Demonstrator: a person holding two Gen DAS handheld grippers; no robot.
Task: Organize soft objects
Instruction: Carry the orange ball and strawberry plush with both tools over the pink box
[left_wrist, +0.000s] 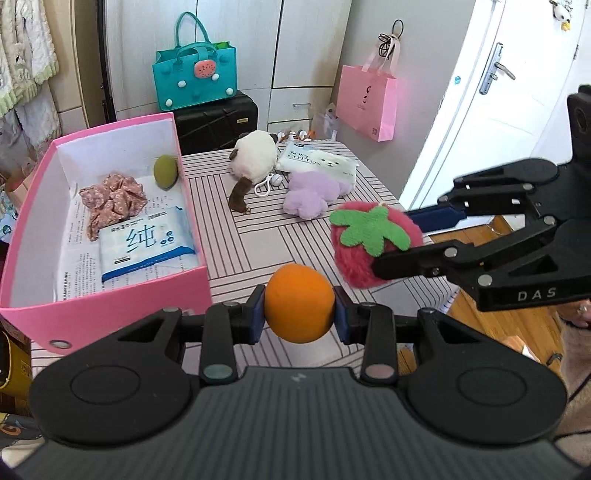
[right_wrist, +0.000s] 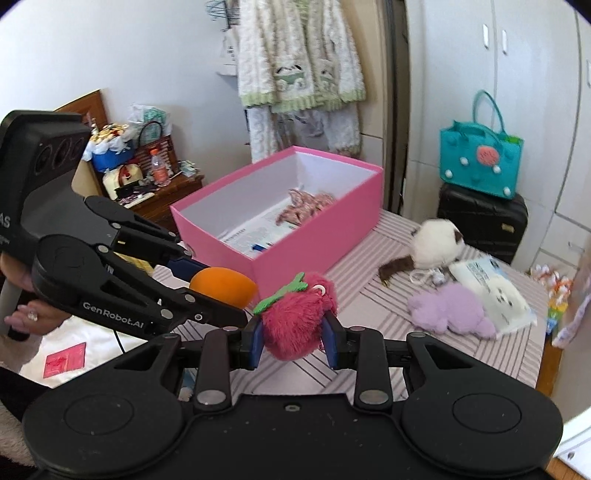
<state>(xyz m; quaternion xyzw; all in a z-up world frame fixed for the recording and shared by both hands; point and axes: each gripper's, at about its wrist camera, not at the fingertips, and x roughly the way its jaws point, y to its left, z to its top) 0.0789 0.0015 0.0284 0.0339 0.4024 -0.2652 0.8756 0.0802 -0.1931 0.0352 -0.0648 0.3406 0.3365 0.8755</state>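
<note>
We have both grippers loaded. Left gripper (left_wrist: 300, 309) pinches the orange ball (left_wrist: 299, 303) between its blue pads, bottom centre of the left wrist view, above the striped table (left_wrist: 258, 236). Right gripper (right_wrist: 294, 336) pinches the red plush strawberry (right_wrist: 297, 319), lower centre of the right wrist view; its green felt leaf (right_wrist: 280, 293) points to the upper left. In the left view we see the strawberry at centre right, just right of the ball and apart from it.

Pink box (left_wrist: 110, 291) sits at left of the left wrist view, open top. Inside it we see a floral scrunchie (left_wrist: 112, 201), a blue-and-white tissue pack (left_wrist: 146, 247), and an olive-green egg-shaped sponge (left_wrist: 166, 171) at the far corner, all on printed paper lining.

Still on the table, upper centre of the left view: white plush with a brown tail (left_wrist: 255, 162), lilac plush (left_wrist: 312, 194), and a white cotton pad pack (left_wrist: 319, 160) partly under the lilac one. These three lie close together, well apart from the box.

Background: teal tote (left_wrist: 194, 79) on a black suitcase (left_wrist: 218, 123), pink paper bag (left_wrist: 369, 101) hanging upper right.
</note>
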